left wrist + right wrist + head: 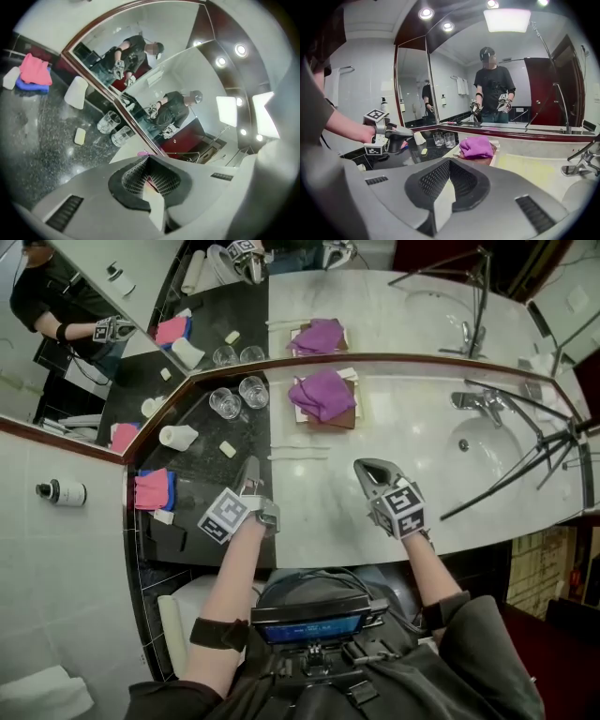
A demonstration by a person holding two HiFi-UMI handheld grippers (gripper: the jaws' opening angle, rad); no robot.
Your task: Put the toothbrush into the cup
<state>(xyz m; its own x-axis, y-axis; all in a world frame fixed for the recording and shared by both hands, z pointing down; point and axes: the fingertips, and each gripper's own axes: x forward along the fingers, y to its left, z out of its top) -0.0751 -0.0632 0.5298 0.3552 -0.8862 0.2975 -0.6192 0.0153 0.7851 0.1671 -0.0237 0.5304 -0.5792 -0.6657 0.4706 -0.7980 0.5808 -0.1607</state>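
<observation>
L gripper & R gripper — jaws closed, over counter.

Toothbrush: thin, pale, straight stick. Lies flat on the white part of the worktop, with a second like stick just beside it, parallel.
Cup: white, tapered. Lies on its side on the worktop's black section, well apart from the toothbrush.

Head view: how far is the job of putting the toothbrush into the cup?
Done: nothing yet; the white cup lies on its side on the dark counter, no brush sticking out. In hand: nothing visible; the left gripper and right gripper are both shut. Left: everything. Two thin pale sticks, perhaps toothbrushes, lie on the light counter, not yet picked up.
</observation>
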